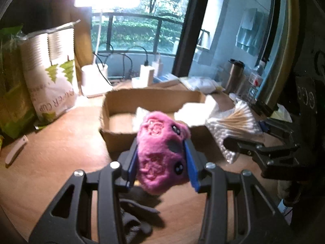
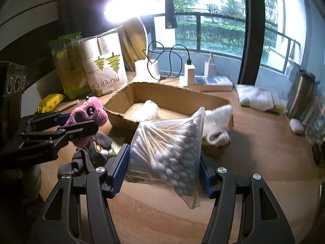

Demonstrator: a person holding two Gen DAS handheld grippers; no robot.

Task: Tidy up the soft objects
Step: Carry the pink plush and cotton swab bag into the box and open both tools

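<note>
My left gripper (image 1: 162, 162) is shut on a pink plush toy (image 1: 160, 150) and holds it above the wooden table, just in front of the open cardboard box (image 1: 113, 103). My right gripper (image 2: 164, 162) is shut on a clear bag of cotton swabs (image 2: 168, 146), held near the box's (image 2: 121, 99) front edge. The left gripper and plush toy (image 2: 89, 111) show at the left of the right wrist view. White soft items (image 2: 150, 109) lie inside the box, and a white knitted piece (image 2: 217, 122) hangs over its right corner. A grey cloth (image 1: 134, 217) lies on the table under the left gripper.
A paper cup bag (image 2: 105, 67) and green packet (image 2: 67, 65) stand at the back left. A lamp base (image 2: 146, 69), chargers and power strip (image 2: 209, 81) sit behind the box. A metal flask (image 2: 300, 93) and white packet (image 2: 258, 97) stand at the right.
</note>
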